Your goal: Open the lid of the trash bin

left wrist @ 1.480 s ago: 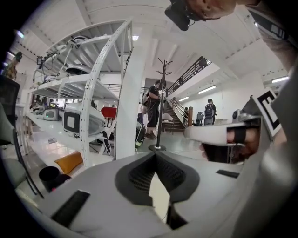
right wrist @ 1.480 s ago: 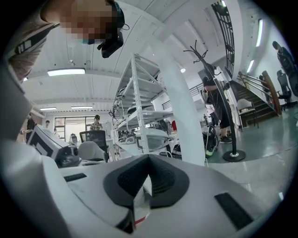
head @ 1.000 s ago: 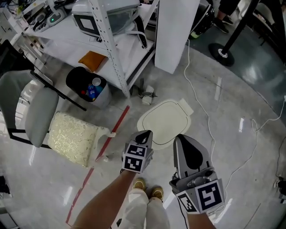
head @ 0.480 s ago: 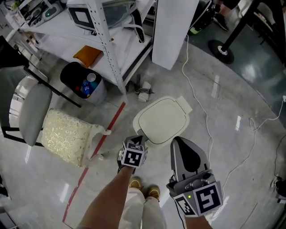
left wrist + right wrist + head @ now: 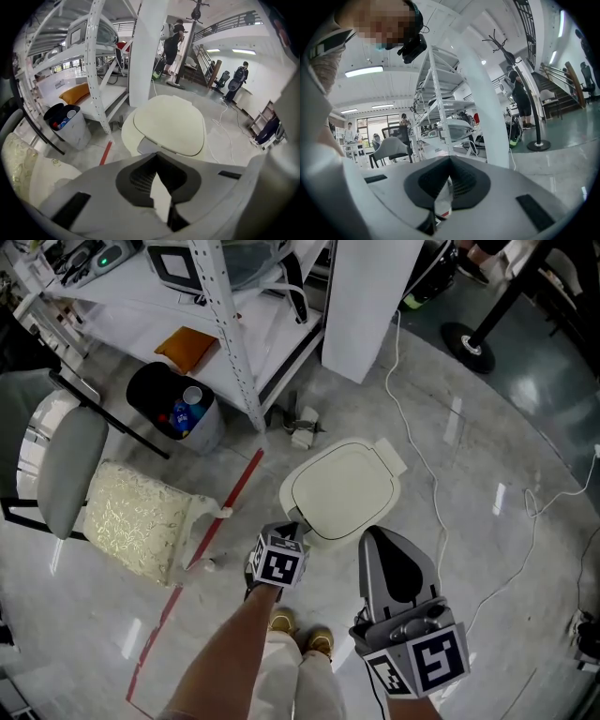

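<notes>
The cream trash bin [image 5: 342,491] stands on the floor with its rounded lid [image 5: 168,123] down flat. My left gripper [image 5: 293,522] hangs just at the bin's near left edge, its jaws shut and empty. In the left gripper view the lid fills the middle, just beyond the fingertips. My right gripper [image 5: 377,534] is held higher, over the bin's near right side, also shut with nothing in it. It points level across the room at the shelves [image 5: 440,112], not at the bin.
A black bin with bottles [image 5: 174,410] sits under the white shelf rack [image 5: 230,343] to the far left. A grey chair [image 5: 66,474] and a patterned cushion [image 5: 139,521] stand at the left. A red tape line [image 5: 220,521] and white cables [image 5: 424,460] cross the floor. A white panel [image 5: 370,296] stands behind the bin.
My left gripper has sunk a little lower beside the bin's near edge. The right gripper has hardly moved. The lid stays down.
</notes>
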